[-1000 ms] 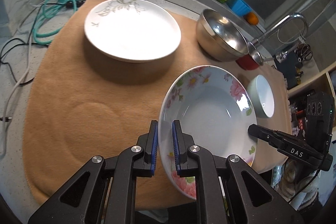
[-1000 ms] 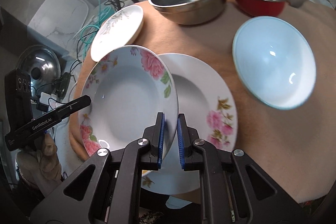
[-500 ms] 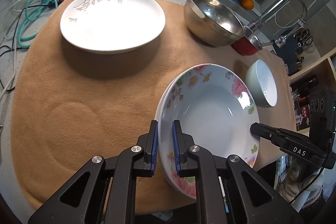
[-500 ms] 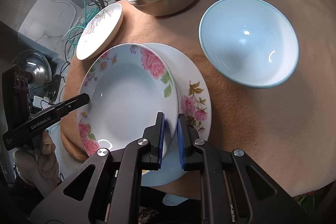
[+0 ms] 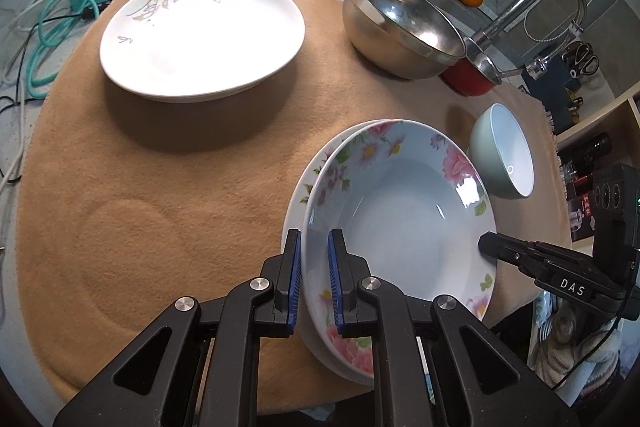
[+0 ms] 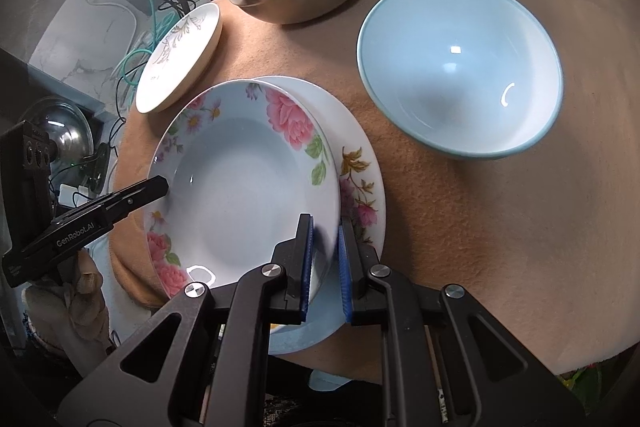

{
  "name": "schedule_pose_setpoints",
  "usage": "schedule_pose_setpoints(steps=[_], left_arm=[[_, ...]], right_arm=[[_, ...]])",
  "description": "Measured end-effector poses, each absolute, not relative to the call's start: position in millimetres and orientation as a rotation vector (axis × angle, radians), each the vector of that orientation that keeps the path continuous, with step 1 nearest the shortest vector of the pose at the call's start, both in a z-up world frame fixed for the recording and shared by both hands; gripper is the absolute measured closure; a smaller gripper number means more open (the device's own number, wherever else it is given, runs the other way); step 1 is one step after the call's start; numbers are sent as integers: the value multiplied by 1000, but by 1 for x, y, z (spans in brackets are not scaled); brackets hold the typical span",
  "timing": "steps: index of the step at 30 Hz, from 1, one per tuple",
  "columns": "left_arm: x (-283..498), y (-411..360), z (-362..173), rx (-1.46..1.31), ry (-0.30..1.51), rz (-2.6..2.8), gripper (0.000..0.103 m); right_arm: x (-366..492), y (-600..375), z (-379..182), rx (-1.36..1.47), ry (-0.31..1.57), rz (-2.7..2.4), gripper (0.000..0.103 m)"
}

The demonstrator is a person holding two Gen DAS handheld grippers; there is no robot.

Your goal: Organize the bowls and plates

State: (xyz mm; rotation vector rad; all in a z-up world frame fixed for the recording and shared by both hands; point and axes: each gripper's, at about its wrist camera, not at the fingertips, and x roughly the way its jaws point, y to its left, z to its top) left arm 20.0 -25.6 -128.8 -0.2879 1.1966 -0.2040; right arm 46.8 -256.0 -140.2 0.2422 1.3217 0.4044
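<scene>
Both claws are clamped on the rim of one glossy floral soup plate (image 5: 400, 215) — the left claw (image 5: 314, 283) on one side, the right claw (image 6: 325, 267) opposite. It now sits almost squarely over a second flowered plate (image 6: 360, 163), nearer alignment than a second ago. Beyond, on the fuzzy tan cloth (image 5: 180, 187): a pale blue bowl (image 6: 460, 75), a leaf-patterned white plate (image 5: 200, 35), a steel bowl (image 5: 400, 27).
</scene>
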Motion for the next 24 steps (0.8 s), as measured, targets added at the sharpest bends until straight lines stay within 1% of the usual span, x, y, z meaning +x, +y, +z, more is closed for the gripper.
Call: schedule_pose_setpoints(steps=[24], left_arm=[[25, -45, -127, -164, 1217, -194, 90]], right_arm=[[44, -260, -142, 233, 1338, 395, 91]])
